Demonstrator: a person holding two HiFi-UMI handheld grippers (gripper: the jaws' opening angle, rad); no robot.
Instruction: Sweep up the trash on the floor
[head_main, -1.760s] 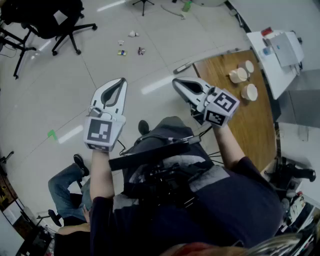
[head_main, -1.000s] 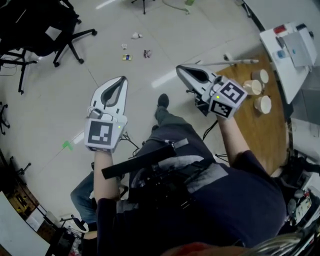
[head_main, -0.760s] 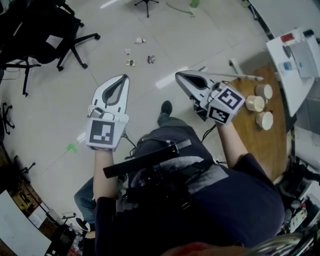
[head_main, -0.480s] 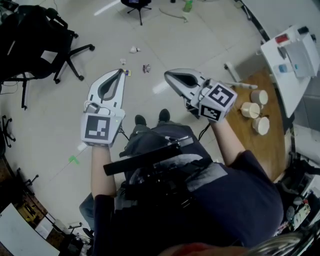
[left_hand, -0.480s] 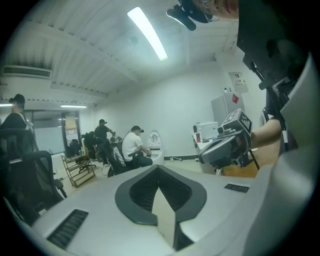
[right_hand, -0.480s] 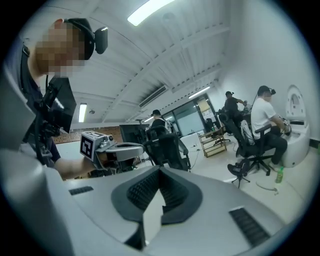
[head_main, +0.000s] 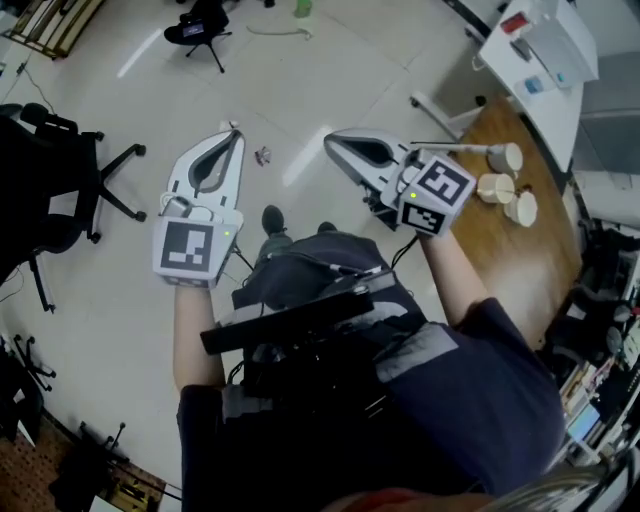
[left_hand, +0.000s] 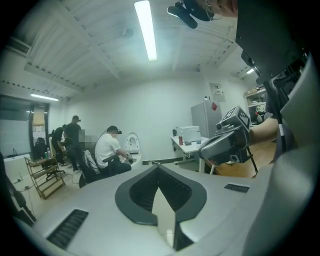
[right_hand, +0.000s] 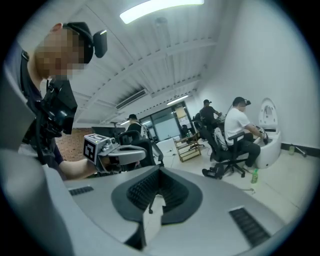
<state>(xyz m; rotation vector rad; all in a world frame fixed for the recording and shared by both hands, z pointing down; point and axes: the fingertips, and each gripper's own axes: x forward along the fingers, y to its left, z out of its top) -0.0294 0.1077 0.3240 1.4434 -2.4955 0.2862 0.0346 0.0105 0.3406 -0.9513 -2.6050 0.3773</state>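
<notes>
Both grippers are held out level in front of the person, high over the pale tiled floor. My left gripper (head_main: 231, 135) is shut with nothing between its jaws, and my right gripper (head_main: 332, 144) is shut and empty too. One small crumpled piece of trash (head_main: 263, 155) lies on the floor between the two tips. Any other scraps are hidden behind the left gripper. In the left gripper view the shut jaw tips (left_hand: 159, 168) point across the room, with the right gripper (left_hand: 231, 140) to their right. The right gripper view has its jaw tips (right_hand: 159, 171) closed, and the left gripper (right_hand: 114, 151) at left.
A wooden table (head_main: 520, 260) with three cups (head_main: 497, 188) stands at right, a thin rod (head_main: 452, 148) at its near edge. A white desk (head_main: 545, 45) is behind it. A black office chair (head_main: 60, 190) is at left, a green bottle (head_main: 303, 8) at top. Seated person (right_hand: 241, 131) works ahead.
The person has walked and turned toward the trash. The scraps have come from far up the floor to right by the gripper tips. Both grippers stayed shut and side by side.
</notes>
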